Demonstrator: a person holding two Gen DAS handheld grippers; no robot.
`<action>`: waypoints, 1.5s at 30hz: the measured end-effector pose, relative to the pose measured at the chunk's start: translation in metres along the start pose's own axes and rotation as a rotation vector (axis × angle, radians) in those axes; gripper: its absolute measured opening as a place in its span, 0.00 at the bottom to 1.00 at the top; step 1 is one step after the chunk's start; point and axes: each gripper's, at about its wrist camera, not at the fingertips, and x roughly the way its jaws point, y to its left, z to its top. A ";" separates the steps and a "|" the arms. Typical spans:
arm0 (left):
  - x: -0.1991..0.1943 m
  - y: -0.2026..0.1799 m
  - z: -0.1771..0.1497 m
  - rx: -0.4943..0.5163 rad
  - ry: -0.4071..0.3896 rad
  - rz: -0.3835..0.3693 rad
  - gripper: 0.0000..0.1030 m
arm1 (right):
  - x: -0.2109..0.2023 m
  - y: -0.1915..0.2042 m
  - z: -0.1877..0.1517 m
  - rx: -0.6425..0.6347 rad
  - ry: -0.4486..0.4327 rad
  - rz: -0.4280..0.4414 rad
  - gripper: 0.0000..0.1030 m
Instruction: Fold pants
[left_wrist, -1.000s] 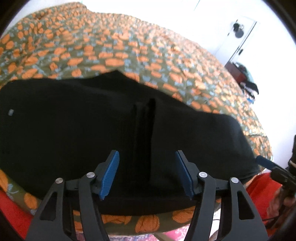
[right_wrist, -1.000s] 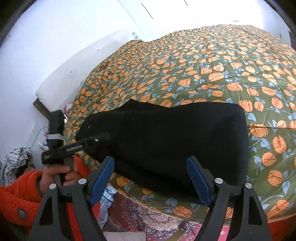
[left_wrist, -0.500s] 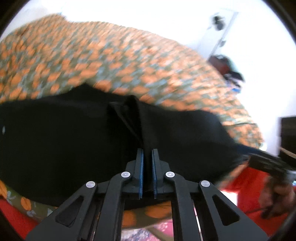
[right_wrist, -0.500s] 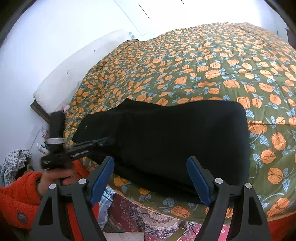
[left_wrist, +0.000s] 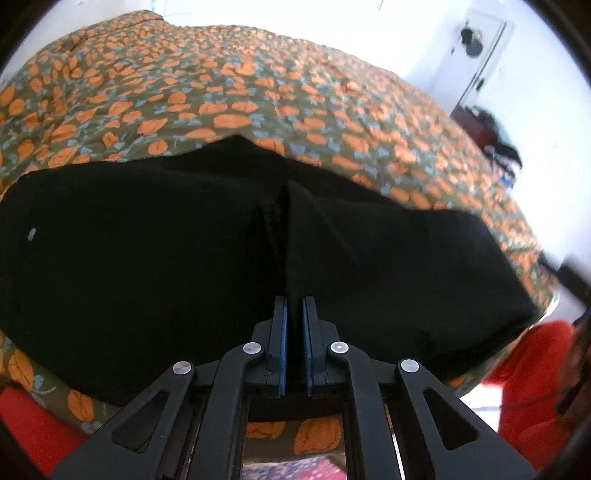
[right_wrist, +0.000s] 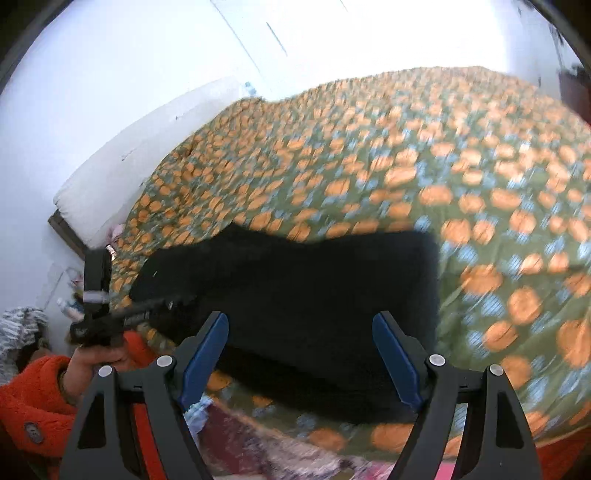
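Note:
Black pants (left_wrist: 147, 258) lie folded in a wide band across the near edge of the bed; they also show in the right wrist view (right_wrist: 314, 291). My left gripper (left_wrist: 293, 306) is shut on a pinched ridge of the pants' cloth near their front edge, and the cloth rises into a fold in front of the fingers. In the right wrist view the left gripper (right_wrist: 166, 304) sits at the pants' left end. My right gripper (right_wrist: 299, 332) is open and empty, held above the pants' near edge.
The bed has a green quilt with orange flowers (left_wrist: 240, 92), also in the right wrist view (right_wrist: 480, 184). A white pillow (right_wrist: 147, 155) lies at the far left. A patterned rug (right_wrist: 258, 443) shows below the bed edge. A door (left_wrist: 480, 55) and dark furniture (left_wrist: 476, 125) stand at the right.
My left gripper was open over the pants one second ago, then shut on a pinch of cloth and still holds it. The right gripper has shifted slightly, still open.

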 end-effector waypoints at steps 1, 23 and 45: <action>0.003 0.001 0.000 -0.005 0.012 0.003 0.05 | -0.005 -0.003 0.006 0.004 -0.029 -0.013 0.78; 0.016 0.004 -0.003 -0.001 0.049 0.008 0.06 | 0.037 -0.054 0.062 0.252 0.117 0.129 0.70; 0.020 0.003 -0.004 -0.015 0.063 -0.012 0.08 | 0.050 -0.047 -0.014 0.167 0.381 -0.039 0.71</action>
